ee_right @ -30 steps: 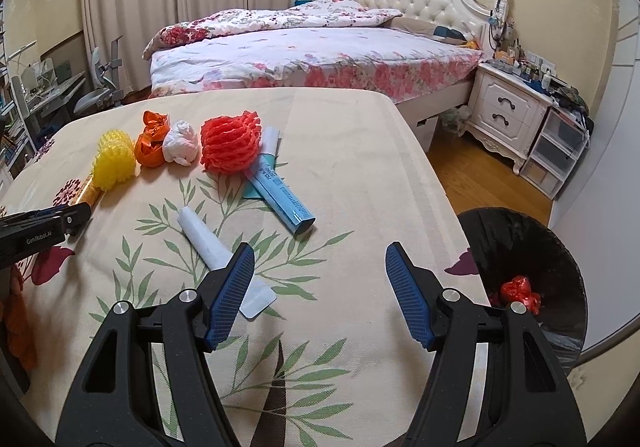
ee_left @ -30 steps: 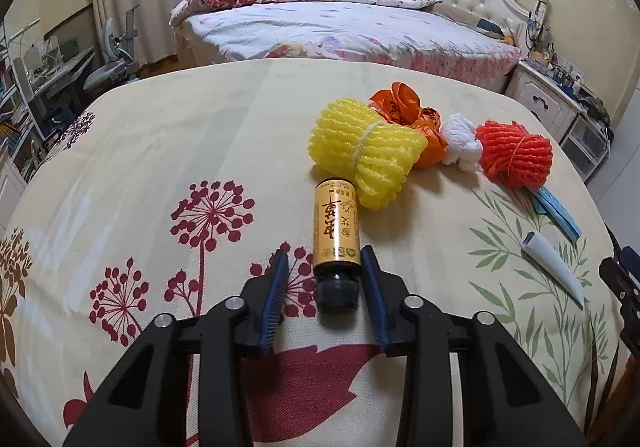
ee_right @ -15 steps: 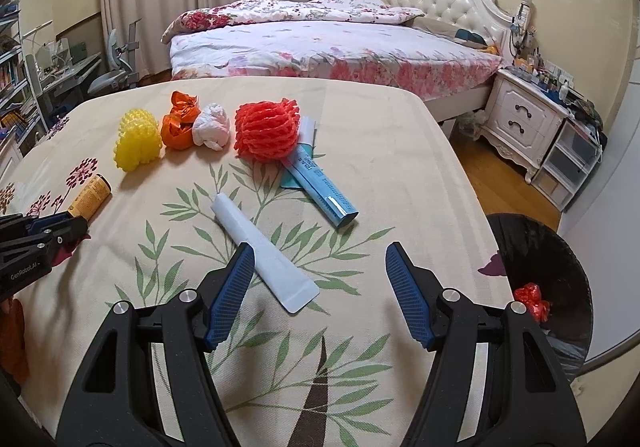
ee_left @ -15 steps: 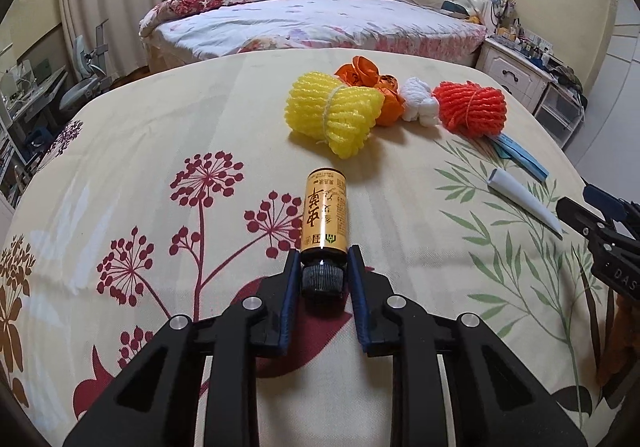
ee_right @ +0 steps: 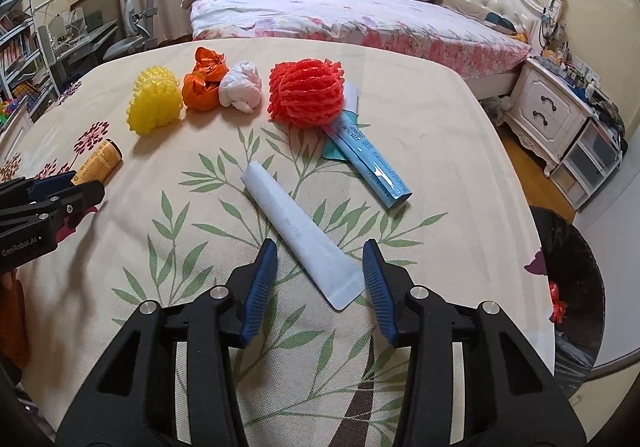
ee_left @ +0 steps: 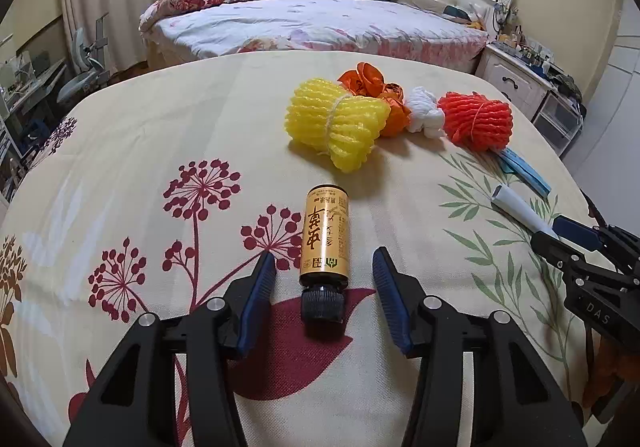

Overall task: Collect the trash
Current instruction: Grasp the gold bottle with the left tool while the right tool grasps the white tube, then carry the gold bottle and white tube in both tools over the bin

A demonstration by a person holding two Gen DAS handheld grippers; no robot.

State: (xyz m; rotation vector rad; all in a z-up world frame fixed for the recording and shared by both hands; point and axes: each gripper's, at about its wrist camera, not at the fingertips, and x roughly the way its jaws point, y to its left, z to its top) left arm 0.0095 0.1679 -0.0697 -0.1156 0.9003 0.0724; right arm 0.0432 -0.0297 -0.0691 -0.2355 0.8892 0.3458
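- Trash items lie scattered on a cream floral-print tablecloth (ee_right: pixel 460 135); places below are given relative to the yellow foam-net bundle (ee_right: pixel 154 105) near the far left.
- Nearer the camera than that bundle, a small gold-labelled brown glass bottle (ee_left: pixel 324 243) with a black cap lies on its side between the left gripper (ee_left: pixel 324 275), whose jaws have just been opening and stand clear of the cap on both sides.
- Just right of the bundle sit a crumpled orange wrapper (ee_right: pixel 204 81), a white tissue wad (ee_right: pixel 241 89) and a red foam-net ball (ee_right: pixel 306 93).
- Farther right and nearer, a flattened white tube (ee_right: pixel 300 227) lies between the right gripper (ee_right: pixel 320 271); its jaws have just been closing, the pads apart from it.
- Right of the tube lies a long blue carton (ee_right: pixel 372 163).
- Far right, off the table edge, stands a black-lined bin (ee_right: pixel 572 287).
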